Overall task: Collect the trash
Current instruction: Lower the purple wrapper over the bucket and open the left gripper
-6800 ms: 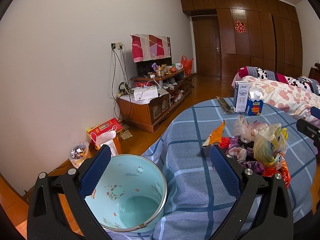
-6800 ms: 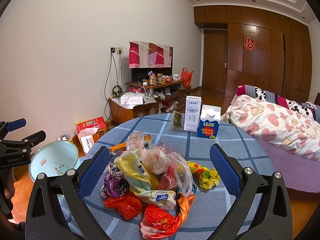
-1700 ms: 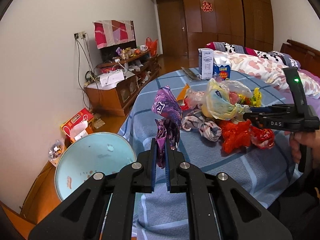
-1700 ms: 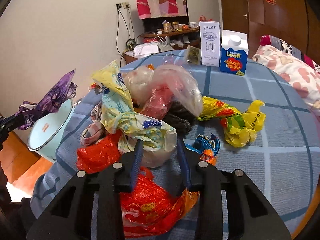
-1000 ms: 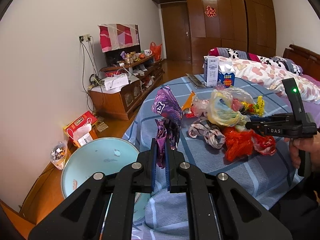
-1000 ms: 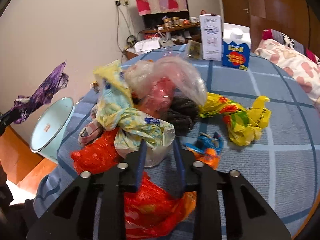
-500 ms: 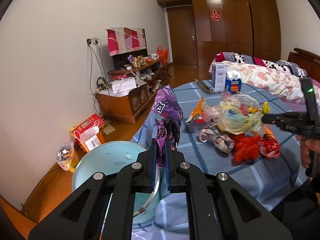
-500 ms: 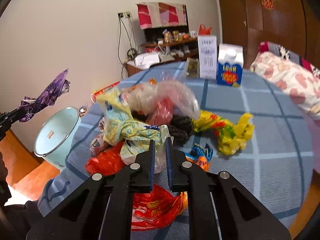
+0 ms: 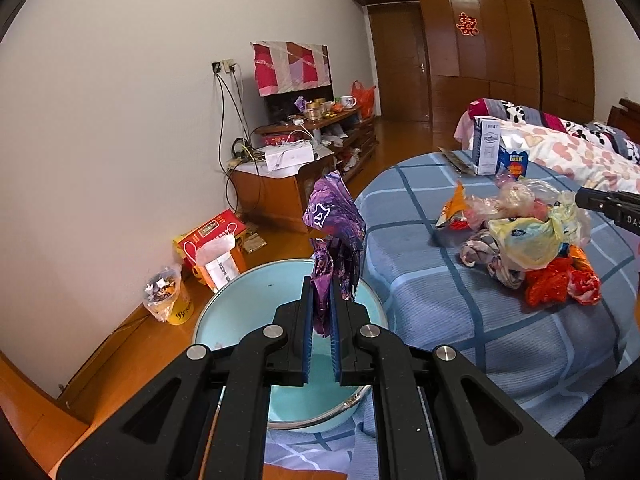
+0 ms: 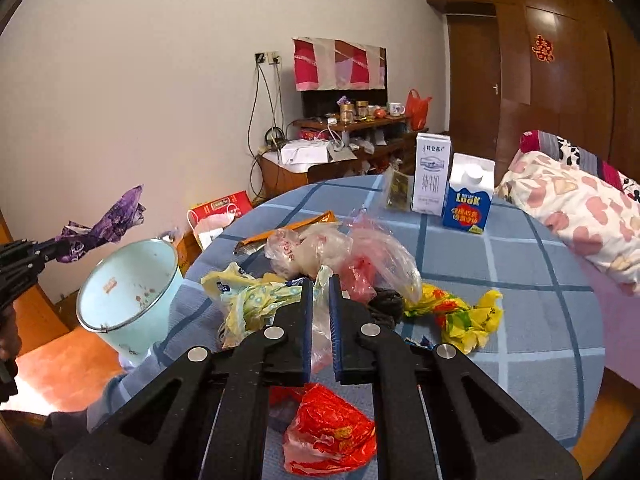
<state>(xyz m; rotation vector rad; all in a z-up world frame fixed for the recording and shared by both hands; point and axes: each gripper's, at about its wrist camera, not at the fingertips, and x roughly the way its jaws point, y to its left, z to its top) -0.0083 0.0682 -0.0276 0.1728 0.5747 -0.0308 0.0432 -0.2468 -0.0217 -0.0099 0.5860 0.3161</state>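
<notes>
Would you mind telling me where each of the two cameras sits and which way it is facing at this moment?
Left wrist view: sits on the left gripper, looking along its fingers down into the pale blue bin beside the table; its pads are shut on a purple wrapper, and the right gripper's tip shows at the right edge.
Right wrist view: sits on the right gripper, facing across the table at the trash pile; its pads pinch a pale yellow bag, and the left gripper shows at the left edge.
Shared: the bin, purple wrapper, pile, and two cartons.
</notes>
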